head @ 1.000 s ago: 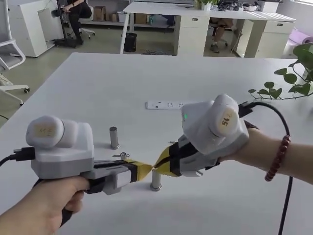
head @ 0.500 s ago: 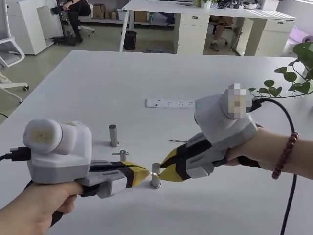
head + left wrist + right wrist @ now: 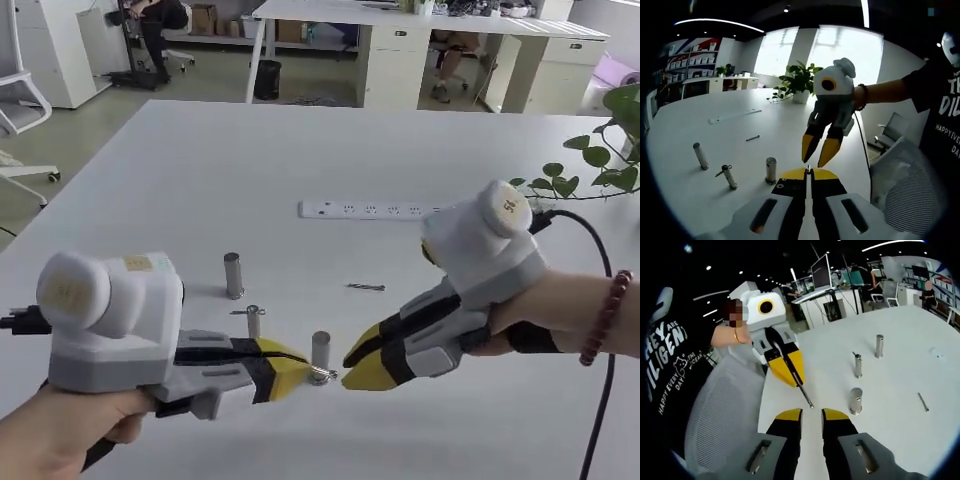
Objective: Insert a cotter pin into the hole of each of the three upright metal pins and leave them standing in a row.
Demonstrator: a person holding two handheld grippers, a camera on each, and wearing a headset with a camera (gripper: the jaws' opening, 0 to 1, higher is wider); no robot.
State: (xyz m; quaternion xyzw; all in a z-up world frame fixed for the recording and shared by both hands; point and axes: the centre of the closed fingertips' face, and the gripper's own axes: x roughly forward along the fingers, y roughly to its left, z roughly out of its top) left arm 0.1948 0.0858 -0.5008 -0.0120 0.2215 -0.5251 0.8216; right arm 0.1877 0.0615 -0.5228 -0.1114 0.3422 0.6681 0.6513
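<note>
Three short metal pins stand on the white table (image 3: 200, 170): the far pin (image 3: 233, 276), the middle pin (image 3: 254, 320) with a cotter pin through its top, and the near pin (image 3: 321, 351). My left gripper (image 3: 300, 366) is shut on a thin cotter pin (image 3: 323, 374), which pokes out just in front of the near pin's base. In the right gripper view that cotter pin (image 3: 803, 391) slants toward my right gripper (image 3: 811, 415). My right gripper (image 3: 350, 370) is open, close to the cotter pin's free end, holding nothing. The near pin (image 3: 771, 170) stands left of my left gripper (image 3: 809, 172).
A loose cotter pin (image 3: 366, 287) lies right of the pins. A white power strip (image 3: 365, 210) lies farther back. A potted plant (image 3: 600, 150) leans in at the table's right edge. Desks and chairs stand beyond the table.
The two grippers, which met above the near pin, have come down in front of it. The right gripper has drawn back to the right and stands open; the left keeps the cotter pin.
</note>
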